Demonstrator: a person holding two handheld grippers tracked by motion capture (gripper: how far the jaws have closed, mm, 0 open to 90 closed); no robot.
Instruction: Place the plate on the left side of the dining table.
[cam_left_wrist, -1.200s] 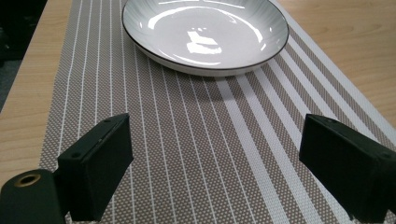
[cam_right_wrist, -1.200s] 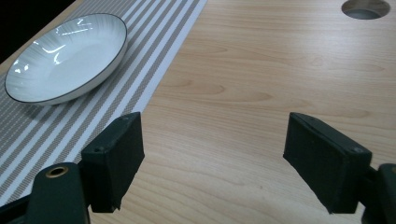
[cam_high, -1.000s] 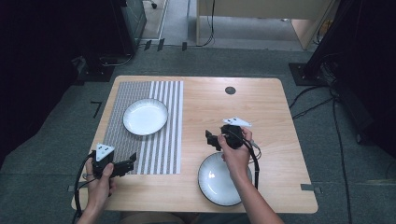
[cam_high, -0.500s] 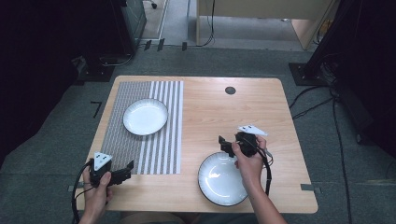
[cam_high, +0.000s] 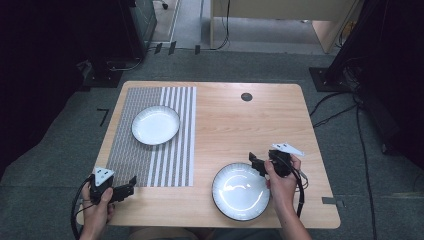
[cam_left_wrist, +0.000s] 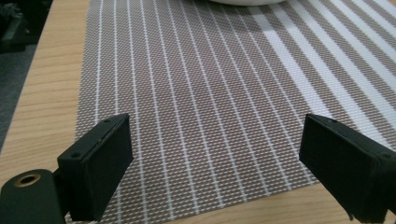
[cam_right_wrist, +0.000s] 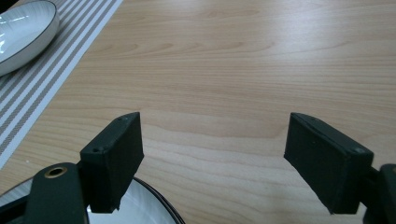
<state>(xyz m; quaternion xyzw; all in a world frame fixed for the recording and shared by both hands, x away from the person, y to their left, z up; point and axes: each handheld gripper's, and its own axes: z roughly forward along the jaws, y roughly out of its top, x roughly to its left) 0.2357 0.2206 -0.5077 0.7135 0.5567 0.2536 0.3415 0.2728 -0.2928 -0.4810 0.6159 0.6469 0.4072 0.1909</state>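
A white plate with a dark rim (cam_high: 241, 191) lies on the bare wood near the table's front edge; its rim (cam_right_wrist: 156, 205) shows under my right jaws. My right gripper (cam_high: 255, 163) hovers open just beyond that plate's far right rim, nothing between its jaws (cam_right_wrist: 212, 158). A second white plate (cam_high: 155, 124) rests on the striped placemat (cam_high: 150, 150), and its edge (cam_right_wrist: 23, 37) shows at far left in the right gripper view. My left gripper (cam_high: 131, 184) is open at the mat's front left corner, jaws (cam_left_wrist: 215, 163) spread over the mat weave (cam_left_wrist: 210, 93).
The wooden table (cam_high: 240, 125) has a small dark round grommet (cam_high: 246, 96) near its far edge. Cables (cam_high: 340, 107) trail across the grey floor to the right. Dark equipment stands at the left and right of the room.
My right gripper has drawn back and to the right, away from the table's middle, ending beside the near plate's far right rim. My left gripper slid back toward the front left corner.
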